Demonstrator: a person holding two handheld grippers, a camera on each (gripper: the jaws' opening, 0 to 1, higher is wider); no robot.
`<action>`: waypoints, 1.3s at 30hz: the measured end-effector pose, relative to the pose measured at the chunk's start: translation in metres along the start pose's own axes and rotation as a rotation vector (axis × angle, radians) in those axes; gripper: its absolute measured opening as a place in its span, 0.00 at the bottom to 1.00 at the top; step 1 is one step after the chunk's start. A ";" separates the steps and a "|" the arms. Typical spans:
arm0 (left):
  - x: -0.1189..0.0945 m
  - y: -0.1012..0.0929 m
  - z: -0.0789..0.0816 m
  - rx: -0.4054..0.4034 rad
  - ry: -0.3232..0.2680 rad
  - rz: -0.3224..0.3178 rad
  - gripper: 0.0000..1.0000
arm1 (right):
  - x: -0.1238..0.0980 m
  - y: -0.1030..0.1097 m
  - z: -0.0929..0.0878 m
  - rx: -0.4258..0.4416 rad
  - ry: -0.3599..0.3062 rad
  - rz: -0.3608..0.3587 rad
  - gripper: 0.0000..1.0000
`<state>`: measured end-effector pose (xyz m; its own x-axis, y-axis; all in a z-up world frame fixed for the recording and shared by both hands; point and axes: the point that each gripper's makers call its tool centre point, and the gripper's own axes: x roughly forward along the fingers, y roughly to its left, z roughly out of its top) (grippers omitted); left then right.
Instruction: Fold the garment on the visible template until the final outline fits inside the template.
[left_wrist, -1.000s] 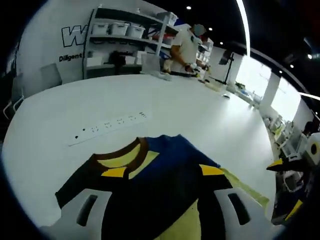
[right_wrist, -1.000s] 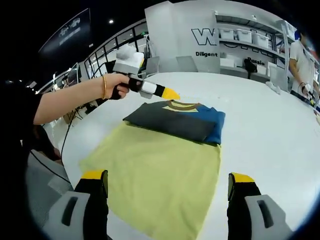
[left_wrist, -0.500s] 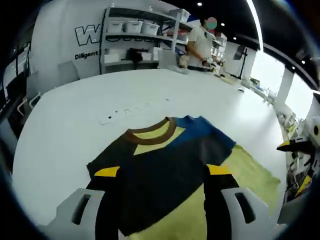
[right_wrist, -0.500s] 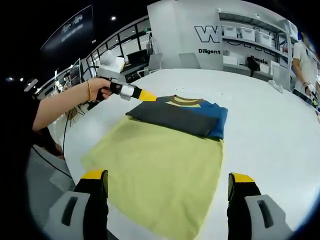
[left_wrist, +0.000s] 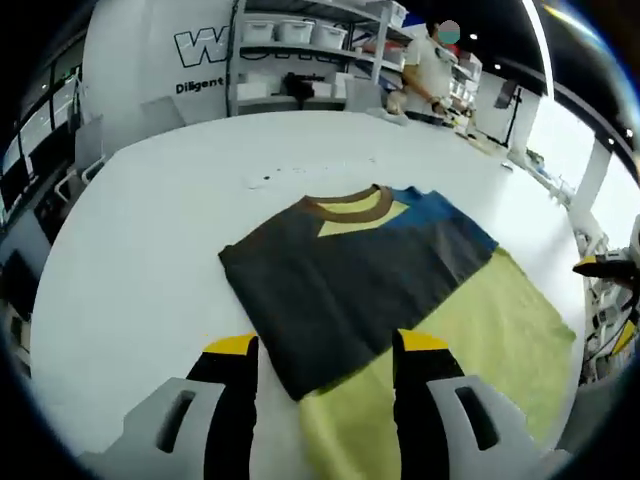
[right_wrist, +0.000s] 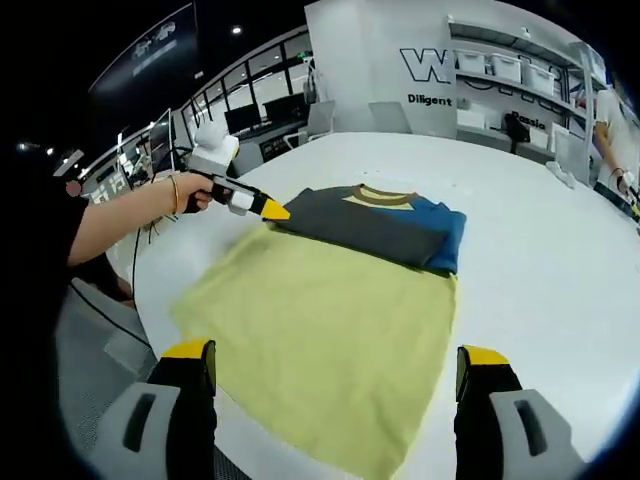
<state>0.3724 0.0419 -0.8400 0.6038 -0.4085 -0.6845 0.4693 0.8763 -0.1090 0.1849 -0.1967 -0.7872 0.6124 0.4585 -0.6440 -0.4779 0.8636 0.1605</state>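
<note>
The left tool hangs with its jaws apart and empty, just short of the near corner of the shirt. In the right gripper view that same tool points its yellow tips at the shirt's left edge, a hand behind it. The right tool also stands apart, holding nothing, well back from the shirt and over the near edge of the mat.

The shirt lies folded into a compact rectangle at the far end of the mat, collar away from the tools, with one side appearing to overhang the mat slightly. To finish well, the person would likely pinch only the loose outer edge, close the jaws on a single fold, and draw it inward low and flat so the layers beneath do not drag or bunch.

The shirt is soft, matte knit, dark grey with a blue panel, a brown ribbed collar and a yellow neck patch. The mat is thin, limp, pale yellow-green cloth with slightly uneven edges. The bench beneath is smooth, white and slightly glossy.
</note>
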 end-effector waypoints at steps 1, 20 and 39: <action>0.000 0.003 -0.003 -0.008 0.004 0.014 0.46 | 0.000 0.000 0.000 0.000 -0.001 0.000 0.99; -0.005 0.008 -0.030 -0.058 0.056 0.009 0.07 | -0.001 0.000 -0.004 0.010 0.004 -0.009 0.99; -0.011 0.020 -0.034 0.005 0.069 0.010 0.03 | 0.001 0.012 -0.008 0.000 0.019 0.007 0.99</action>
<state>0.3534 0.0724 -0.8592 0.5625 -0.3813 -0.7336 0.4671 0.8787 -0.0986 0.1744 -0.1877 -0.7916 0.5971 0.4605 -0.6568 -0.4820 0.8605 0.1652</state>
